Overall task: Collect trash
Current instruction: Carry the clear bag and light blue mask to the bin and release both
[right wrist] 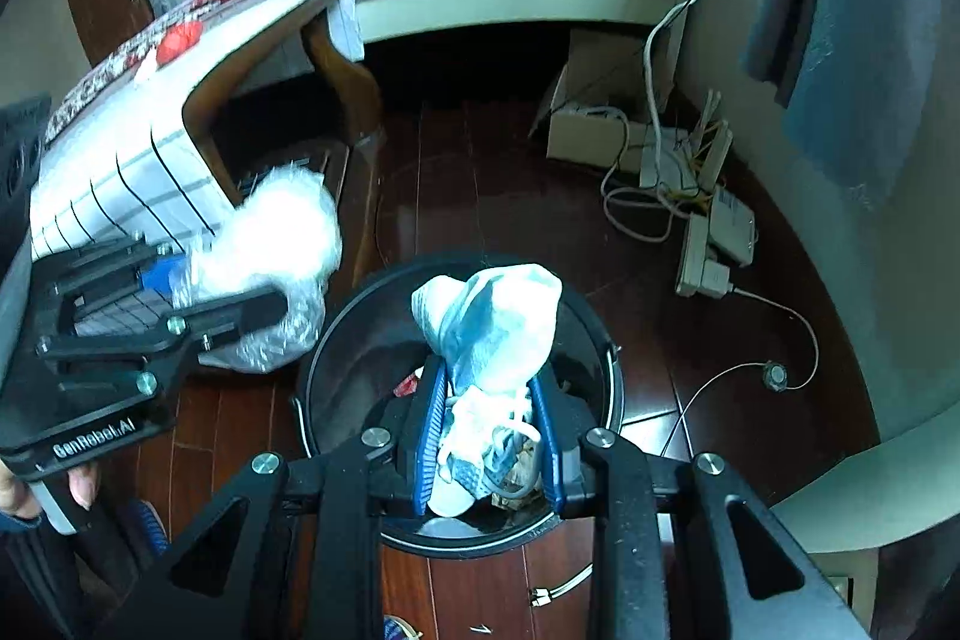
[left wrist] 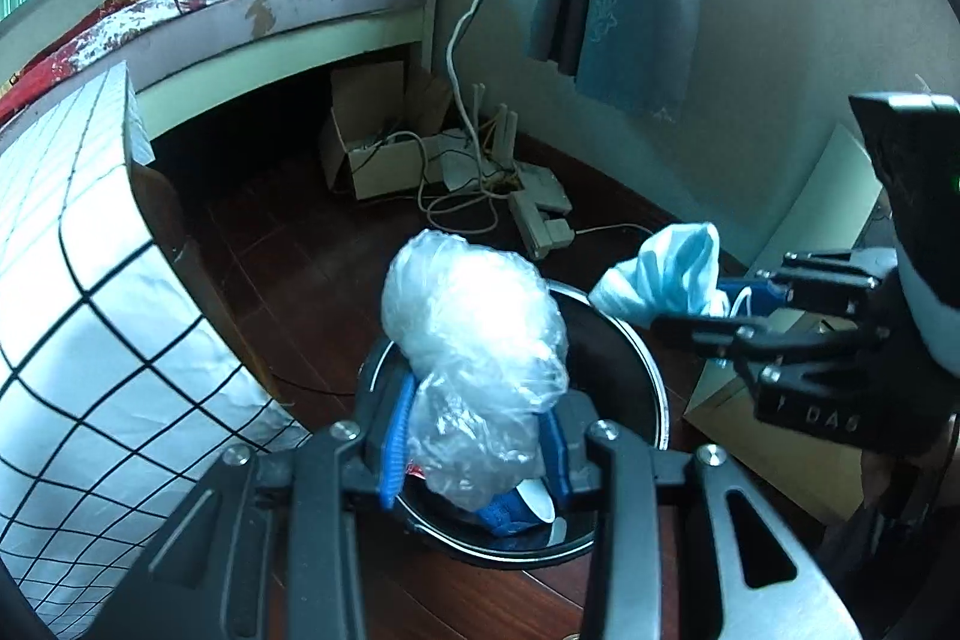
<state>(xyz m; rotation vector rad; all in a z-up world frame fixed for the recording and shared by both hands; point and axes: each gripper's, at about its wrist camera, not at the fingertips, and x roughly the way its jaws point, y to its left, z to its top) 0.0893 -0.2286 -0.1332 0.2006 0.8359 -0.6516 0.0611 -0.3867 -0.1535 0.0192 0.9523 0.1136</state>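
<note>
The left tool [left wrist: 474, 460] pinches a crumpled plastic bag [left wrist: 474, 328] and the right tool [right wrist: 486, 436] pinches a blue face mask [right wrist: 489, 322], both above the black bin [right wrist: 606, 370], so light pieces could drift onto the floor [right wrist: 480, 190] if released off-centre.

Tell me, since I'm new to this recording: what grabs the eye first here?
A crumpled clear plastic bag, clamped in the left tool, and a blue-and-white face mask, clamped in the right tool. Both hang over the black trash bin on the dark wood floor.
</note>
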